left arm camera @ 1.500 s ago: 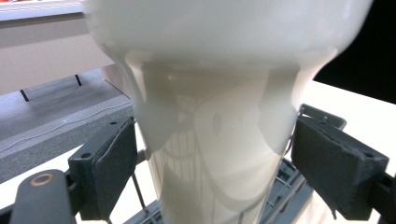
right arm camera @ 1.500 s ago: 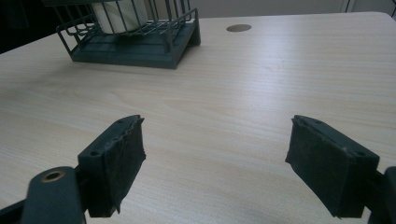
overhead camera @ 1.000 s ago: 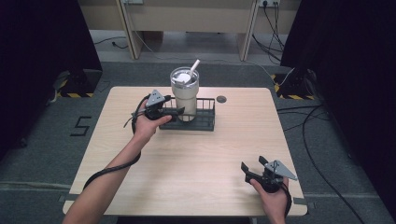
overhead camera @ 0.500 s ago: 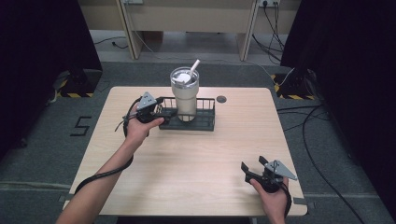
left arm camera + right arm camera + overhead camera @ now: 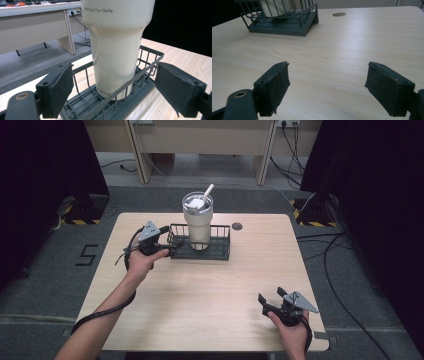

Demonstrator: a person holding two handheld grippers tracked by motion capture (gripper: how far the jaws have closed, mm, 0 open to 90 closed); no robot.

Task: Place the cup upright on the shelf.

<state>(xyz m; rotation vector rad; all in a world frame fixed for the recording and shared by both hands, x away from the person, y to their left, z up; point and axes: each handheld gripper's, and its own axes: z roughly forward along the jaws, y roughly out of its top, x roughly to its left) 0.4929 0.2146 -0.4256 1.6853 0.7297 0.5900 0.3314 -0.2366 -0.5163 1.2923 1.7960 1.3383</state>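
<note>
- Cup [image 5: 197, 220] stands in the rack [image 5: 220, 254], upper centre of the high view.
- Left gripper [image 5: 170, 249] is spread at the rack's left end; I judge the grasp comes next.
- Right gripper [image 5: 269, 304] rests spread, lower right.

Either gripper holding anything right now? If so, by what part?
Nothing held. Left gripper is open at the wire basket end; right gripper is open over bare table.

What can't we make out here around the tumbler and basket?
- Tumbler top, lid and straw: cut off by the upper edge of the left gripper view.
- Tumbler contents: hidden by the lid in the high view.
- Basket far side: cut off in the right gripper view.
</note>
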